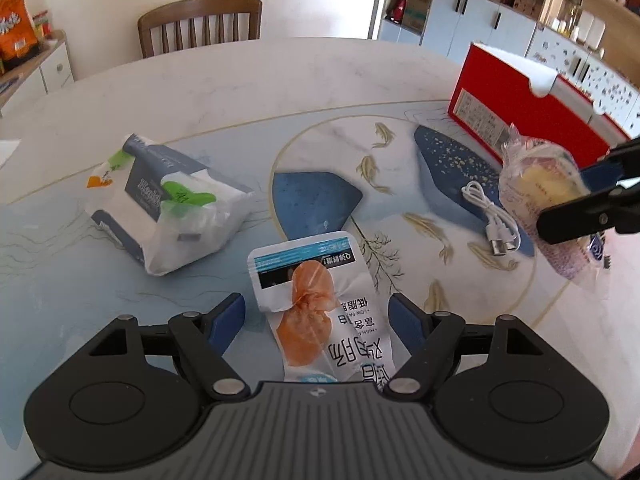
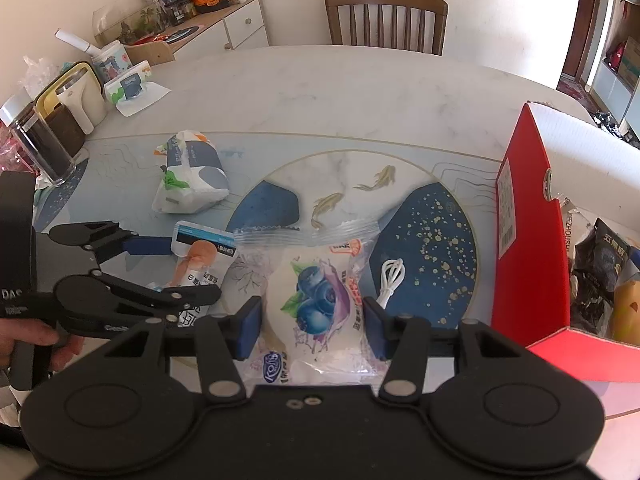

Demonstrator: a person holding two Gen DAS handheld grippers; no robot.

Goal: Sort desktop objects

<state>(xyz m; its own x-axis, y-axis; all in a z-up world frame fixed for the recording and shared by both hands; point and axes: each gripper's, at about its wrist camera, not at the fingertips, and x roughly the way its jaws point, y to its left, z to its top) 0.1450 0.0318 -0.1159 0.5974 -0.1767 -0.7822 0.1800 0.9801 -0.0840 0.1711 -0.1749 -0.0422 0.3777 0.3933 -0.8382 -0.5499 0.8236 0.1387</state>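
A dining room with a wooden chair and white cabinets surrounds a round marble-look tabletop [image 2: 360,92] printed with blue rocks and gold fish. Sorting looks partly done: the tall red cardboard box [image 2: 528,248] already holds some dark snack bags behind its wall. The right claw [image 2: 312,320] grips a clear-wrapped blueberry bread packet [image 2: 316,304], lifted off the tabletop near the box, with a "Kong"-like logo at its lower edge. The left claw [image 1: 316,316] hangs open, its blue pads either side of a white chicken-breast pouch [image 1: 316,300] lying flat, well left of the box; its print reads "LOW FA…" and "HIGH" among Chinese characters. Still unsorted, by my judgement, are that pouch, the coiled white USB cable [image 1: 494,220] just beside the box, and the blue-and-white tissue pack [image 1: 168,200] farthest from it, its lettering blurred.
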